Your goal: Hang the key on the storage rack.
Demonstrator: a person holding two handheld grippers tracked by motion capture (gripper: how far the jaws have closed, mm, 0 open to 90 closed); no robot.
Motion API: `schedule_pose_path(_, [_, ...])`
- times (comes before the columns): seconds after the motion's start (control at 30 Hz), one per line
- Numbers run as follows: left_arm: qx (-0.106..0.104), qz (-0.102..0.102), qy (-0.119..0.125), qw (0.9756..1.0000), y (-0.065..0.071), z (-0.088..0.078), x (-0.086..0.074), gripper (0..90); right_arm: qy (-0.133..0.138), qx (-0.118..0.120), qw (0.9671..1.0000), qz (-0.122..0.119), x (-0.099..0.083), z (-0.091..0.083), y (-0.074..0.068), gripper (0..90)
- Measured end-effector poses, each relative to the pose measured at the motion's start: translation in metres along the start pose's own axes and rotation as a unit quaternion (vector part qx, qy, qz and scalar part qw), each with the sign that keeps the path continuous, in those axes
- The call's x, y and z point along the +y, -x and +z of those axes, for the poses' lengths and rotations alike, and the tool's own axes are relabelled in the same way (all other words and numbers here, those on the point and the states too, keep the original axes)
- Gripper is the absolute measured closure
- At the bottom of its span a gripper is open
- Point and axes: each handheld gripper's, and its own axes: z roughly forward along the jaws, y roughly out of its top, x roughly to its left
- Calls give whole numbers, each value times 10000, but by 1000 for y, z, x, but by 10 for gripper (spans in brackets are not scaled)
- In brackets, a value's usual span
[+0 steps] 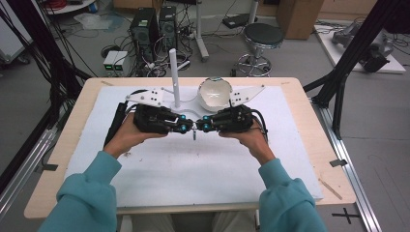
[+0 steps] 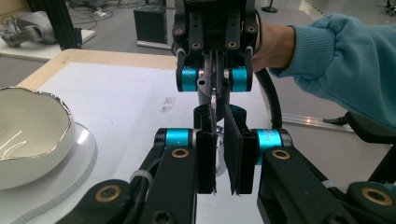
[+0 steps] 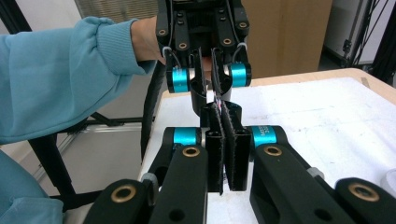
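Two hand-held grippers are meeting tip to tip over the middle of the white foam mat [image 1: 145, 179] on the light wooden table [image 1: 309, 130], w/ a small thin metal piece [image 1: 194, 131] hanging between them, just above the mat.

Right gripper [image 1: 205, 126]: jaws are pressing flat together, approx fully closed, clamping the metal piece; in the right gripper view [image 3: 227, 140] the sliver is poking out past the pads.

Left gripper [image 1: 186, 128]: jaws are standing nearly closed w/ a narrow gap in the left gripper view [image 2: 224, 154]. The metal piece [image 2: 213, 105] is sitting at its left pad; can't tell whether both pads are pressing on it.

Behind the grippers, a white glossy ceramic bowl [image 1: 214, 94] is sitting on a white flat base [image 1: 191, 107] w/ an upright white post [image 1: 174, 77]. Both are well apart from the metal piece.
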Motion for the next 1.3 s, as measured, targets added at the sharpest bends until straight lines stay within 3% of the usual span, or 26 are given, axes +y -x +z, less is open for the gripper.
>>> schedule_pose_path(0.37, [39, 24, -67, 10000, 0, 0, 0, 860, 14, 26, 10000, 19, 0, 1, 0, 886])
schedule_pose_path(0.77, [-22, -185, -69, 9998, -2, 2, 0, 880, -15, 6, 10000, -46, 0, 1, 1, 886])
schedule_pose_path(1.07, [2, -182, -139, 9997, -3, 1, 2, 884, 20, 18, 10000, -3, -1, 3, 2, 867])
schedule_pose_path(1.1, [118, -170, -142, 9997, -2, 0, 3, 885, 86, 66, 9999, 74, -1, 2, 3, 751])
schedule_pose_path(1.13, [167, -201, -154, 9995, -2, 0, 3, 885, 86, 66, 9999, 74, -1, 2, 3, 751])
schedule_pose_path(1.17, [179, -230, -147, 9995, -3, -1, 3, 885, 160, 42, 9998, 98, -2, 2, 4, 634])
schedule_pose_path(1.23, [230, -255, -136, 9993, -5, -3, 4, 885, 179, -126, 9996, 165, -2, 2, 3, 477])
schedule_pose_path(1.27, [309, -243, -133, 9991, -5, -4, 4, 885, 191, -280, 9993, 158, -2, 3, 2, 322])
schedule_pose_path(1.3, [300, -251, -124, 9992, -5, -5, 5, 885, 183, -710, 9970, 248, -3, 3, 0, 127])
